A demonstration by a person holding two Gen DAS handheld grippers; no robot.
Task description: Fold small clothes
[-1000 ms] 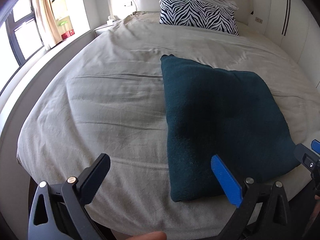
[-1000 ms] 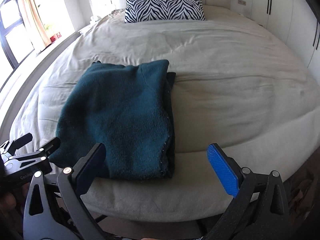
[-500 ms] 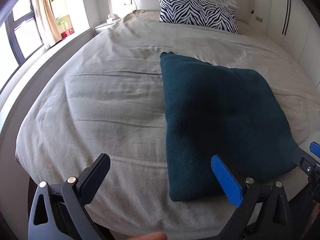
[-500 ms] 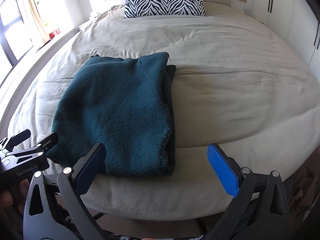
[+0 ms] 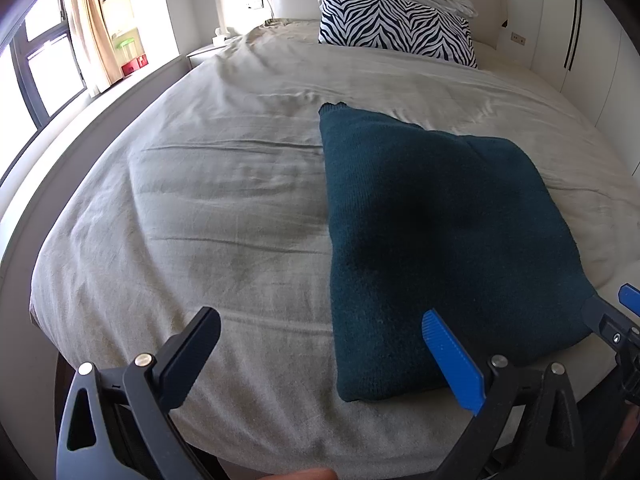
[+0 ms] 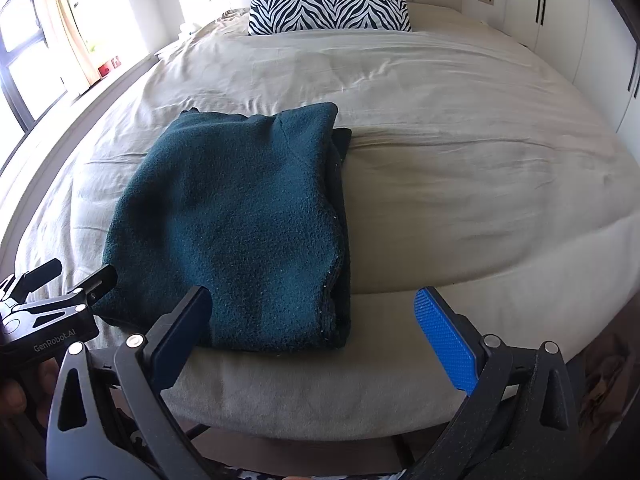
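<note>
A dark teal fleece garment (image 5: 432, 232) (image 6: 240, 224) lies folded into a rough rectangle near the foot edge of the bed (image 5: 224, 200) (image 6: 460, 168). My left gripper (image 5: 320, 344) hangs open in front of the bed edge, its blue finger over the garment's near left corner and nothing between the fingers. My right gripper (image 6: 312, 328) is open too, just short of the garment's near right corner, touching nothing. Each gripper shows at the edge of the other's view: the right one (image 5: 616, 320) and the left one (image 6: 60, 288).
A zebra-striped pillow (image 5: 396, 28) (image 6: 328, 6) leans at the headboard with white bedding piled on it. A window with a beige curtain (image 5: 84, 36) runs along the left. White wall panels (image 6: 580, 32) stand on the right. Beige sheet spreads to the garment's left and right.
Both grippers have drawn back slightly from the bed and stay open. The folded garment has not moved.
</note>
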